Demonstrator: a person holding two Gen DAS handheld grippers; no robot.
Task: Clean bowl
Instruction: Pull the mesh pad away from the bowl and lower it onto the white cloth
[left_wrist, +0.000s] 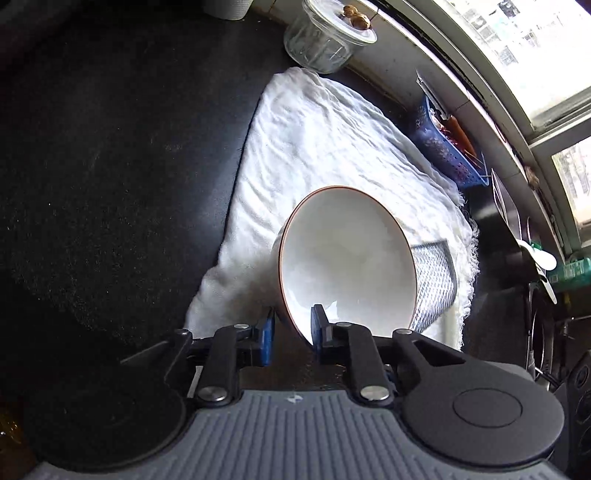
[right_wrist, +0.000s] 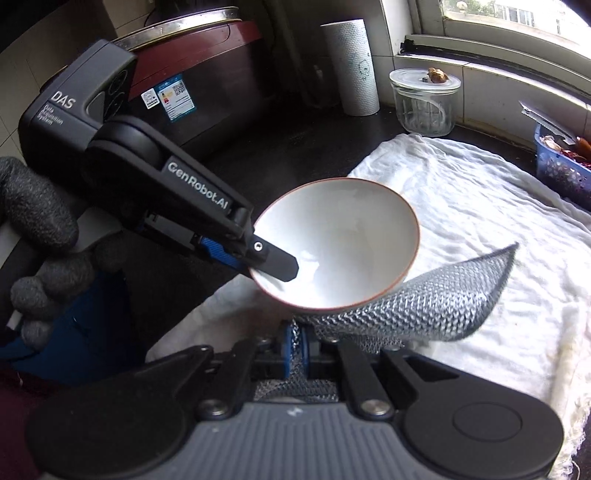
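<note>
A white bowl (left_wrist: 343, 254) with a thin brown rim is held tilted above a white cloth (left_wrist: 314, 147). My left gripper (left_wrist: 291, 328) is shut on the bowl's near rim, one finger inside and one outside. In the right wrist view the same bowl (right_wrist: 343, 236) shows with the left gripper (right_wrist: 275, 267) clamped on its left rim. My right gripper (right_wrist: 295, 347) is shut on a silver mesh scrubbing cloth (right_wrist: 417, 302), which lies against the outside of the bowl at its lower right. The mesh also shows behind the bowl in the left wrist view (left_wrist: 434, 284).
A black countertop (left_wrist: 110, 166) lies left of the cloth. A lidded glass jar (right_wrist: 424, 99) and a white cylinder (right_wrist: 351, 66) stand at the back. A blue basket (right_wrist: 561, 166) sits by the window sill. A dark red cooker (right_wrist: 192, 81) stands at the back left.
</note>
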